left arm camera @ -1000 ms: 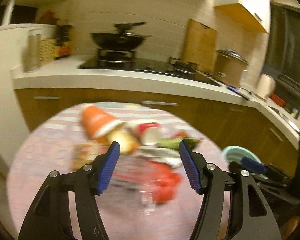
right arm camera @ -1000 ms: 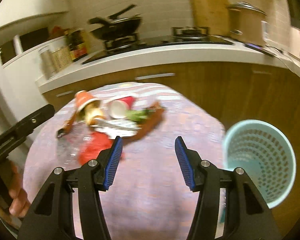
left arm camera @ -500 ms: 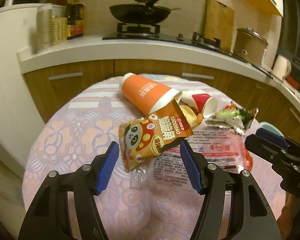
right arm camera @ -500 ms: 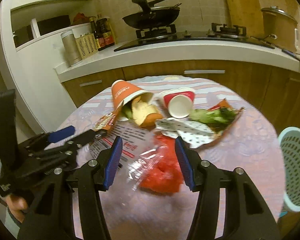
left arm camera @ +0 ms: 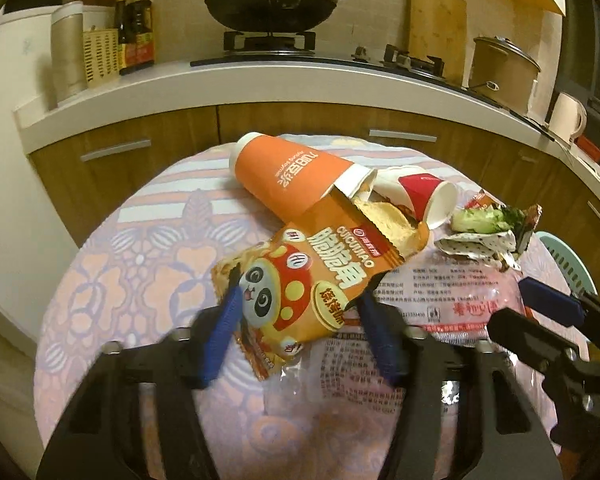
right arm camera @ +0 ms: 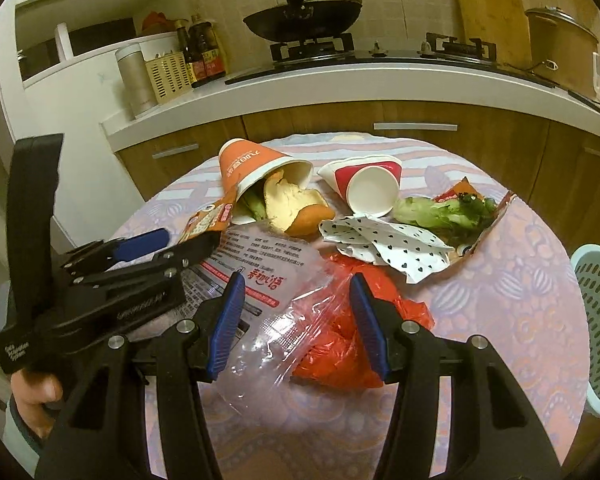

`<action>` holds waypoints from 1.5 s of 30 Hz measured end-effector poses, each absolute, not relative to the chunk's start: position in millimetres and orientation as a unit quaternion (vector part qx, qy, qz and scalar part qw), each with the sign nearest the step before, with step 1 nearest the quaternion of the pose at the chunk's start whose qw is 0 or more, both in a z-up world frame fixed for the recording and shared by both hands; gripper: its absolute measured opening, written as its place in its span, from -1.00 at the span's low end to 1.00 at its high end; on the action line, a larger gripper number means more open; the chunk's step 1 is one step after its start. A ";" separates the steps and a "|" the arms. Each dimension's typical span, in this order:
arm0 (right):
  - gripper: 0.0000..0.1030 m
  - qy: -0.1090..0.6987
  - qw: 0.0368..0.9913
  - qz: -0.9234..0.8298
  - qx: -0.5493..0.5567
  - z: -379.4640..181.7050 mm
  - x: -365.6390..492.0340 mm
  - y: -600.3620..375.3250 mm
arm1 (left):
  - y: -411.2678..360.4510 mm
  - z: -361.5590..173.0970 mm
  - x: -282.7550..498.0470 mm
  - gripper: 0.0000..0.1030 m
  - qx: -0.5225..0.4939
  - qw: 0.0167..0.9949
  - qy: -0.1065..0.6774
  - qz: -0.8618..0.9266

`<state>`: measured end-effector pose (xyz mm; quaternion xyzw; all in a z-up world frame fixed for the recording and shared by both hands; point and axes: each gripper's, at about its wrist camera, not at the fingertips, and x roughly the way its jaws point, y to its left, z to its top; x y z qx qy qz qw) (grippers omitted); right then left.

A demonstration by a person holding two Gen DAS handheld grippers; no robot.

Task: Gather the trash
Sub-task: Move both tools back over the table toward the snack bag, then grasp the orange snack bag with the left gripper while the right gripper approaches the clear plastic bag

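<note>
Trash lies piled on a round table (left arm camera: 140, 280). My left gripper (left arm camera: 300, 312) is open, its jaws on either side of the near end of an orange panda snack bag (left arm camera: 312, 276), also in the right wrist view (right arm camera: 206, 222). My right gripper (right arm camera: 296, 300) is open over a clear printed plastic bag (right arm camera: 260, 276) and a red plastic bag (right arm camera: 340, 344). Behind lie an orange paper cup (left arm camera: 292, 176), a red and white cup (right arm camera: 368, 188), orange peel (right arm camera: 296, 208), a heart-print wrapper (right arm camera: 396, 248) and green leaves (right arm camera: 444, 208).
A pale green mesh bin (right arm camera: 598, 320) stands right of the table. Behind the table runs a wooden cabinet front with a white counter (right arm camera: 340, 88), a stove and a wok (right arm camera: 304, 12). A white wall unit (left arm camera: 12, 160) stands at the left.
Both grippers have moved forward and down toward the trash pile. The left gripper's jaws now flank the snack bag; the right gripper's jaws are over the plastic bags.
</note>
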<state>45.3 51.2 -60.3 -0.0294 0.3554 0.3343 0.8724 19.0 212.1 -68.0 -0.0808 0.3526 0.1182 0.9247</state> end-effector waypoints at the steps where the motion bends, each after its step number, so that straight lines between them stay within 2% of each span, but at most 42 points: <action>1: -0.02 0.355 0.872 0.335 -0.029 -60.5 45.1 50.8 | 212.9 -68.7 19.6 -0.28 -0.084 0.924 0.355 0.116; 4: -0.02 0.350 0.872 0.341 -0.032 -59.8 42.6 49.5 | 216.3 -67.8 15.1 -0.38 -0.092 0.926 0.347 0.119; 8: -0.02 0.350 0.869 0.347 -0.041 -60.5 36.5 49.6 | 224.0 -63.2 4.8 -0.60 -0.108 0.928 0.334 0.126; 15: -0.02 0.349 0.853 0.381 -0.075 -63.5 2.6 54.5 | 244.2 -50.5 -24.7 -0.74 -0.152 0.930 0.307 0.135; 21: -0.02 0.402 0.798 0.440 -0.086 -83.7 -20.8 61.8 | 255.6 -40.6 -52.6 -0.74 -0.173 0.931 0.288 0.141; 24: 0.00 0.401 0.798 0.439 -0.098 -82.1 -28.1 58.1 | 259.9 -37.5 -63.1 -0.77 -0.181 0.932 0.282 0.138; 28: 0.36 0.364 0.823 0.421 -0.116 -64.9 -26.7 56.8 | 260.2 -34.9 -71.7 -0.77 -0.186 0.935 0.272 0.134; 33: 0.37 0.331 0.836 0.417 -0.130 -44.3 -4.2 75.1 | 261.7 -30.0 -78.9 -0.77 -0.192 0.937 0.260 0.135; 39: 0.38 0.407 0.800 0.426 -0.115 -62.3 29.2 95.7 | 264.7 -26.9 -82.3 -0.77 -0.189 0.939 0.256 0.131; 45: 0.38 0.433 0.768 0.454 -0.129 -71.0 -1.8 98.3 | 270.4 -33.0 -83.6 -0.77 -0.199 0.936 0.261 0.131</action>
